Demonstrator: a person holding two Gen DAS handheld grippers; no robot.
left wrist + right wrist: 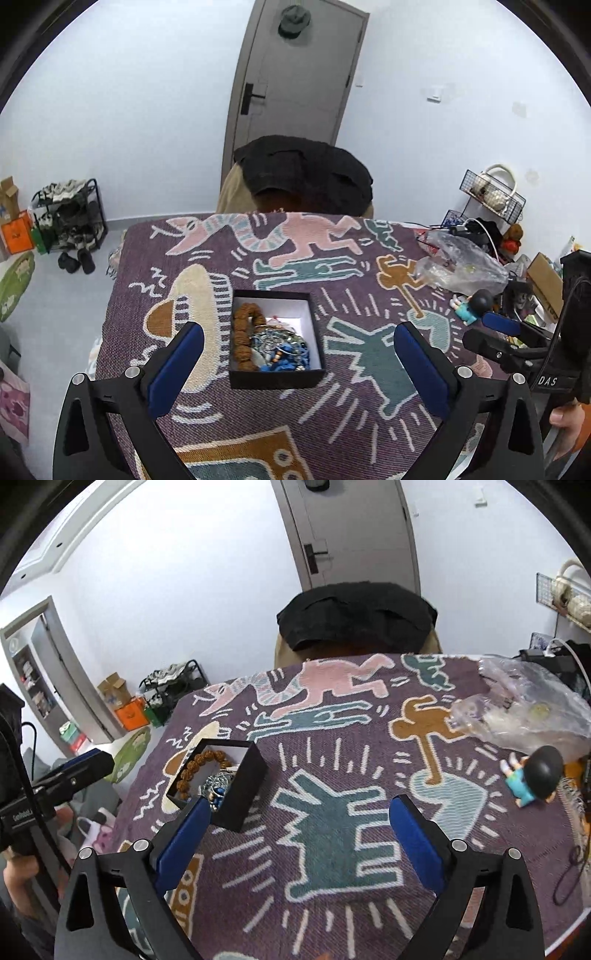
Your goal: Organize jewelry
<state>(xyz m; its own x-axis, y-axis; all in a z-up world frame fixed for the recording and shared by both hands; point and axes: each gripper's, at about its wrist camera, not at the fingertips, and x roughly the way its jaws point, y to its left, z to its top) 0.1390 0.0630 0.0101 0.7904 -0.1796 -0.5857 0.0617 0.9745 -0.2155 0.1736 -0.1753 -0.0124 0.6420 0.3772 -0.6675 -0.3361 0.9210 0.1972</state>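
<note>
A small black box (275, 380) with a white inside sits on the patterned cloth (351, 406), holding a brown bead bracelet (245, 325) and a tangle of blue and silver jewelry (282, 349). My left gripper (299, 332) hangs above the box, jaws wide, nothing between them. In the right wrist view the same box (240, 794) lies at the left, close to the left fingertip (195, 812). My right gripper (299, 805) stands open over bare cloth (332, 849) to the right of the box, holding nothing. It shows too at the right edge of the left wrist view (502, 325).
A clear plastic bag (528, 709) and a small doll with a dark head (535, 779) lie at the table's right side. A chair draped with dark clothing (306, 173) stands behind the far edge. Shoe rack (70, 218) and boxes sit on the floor left.
</note>
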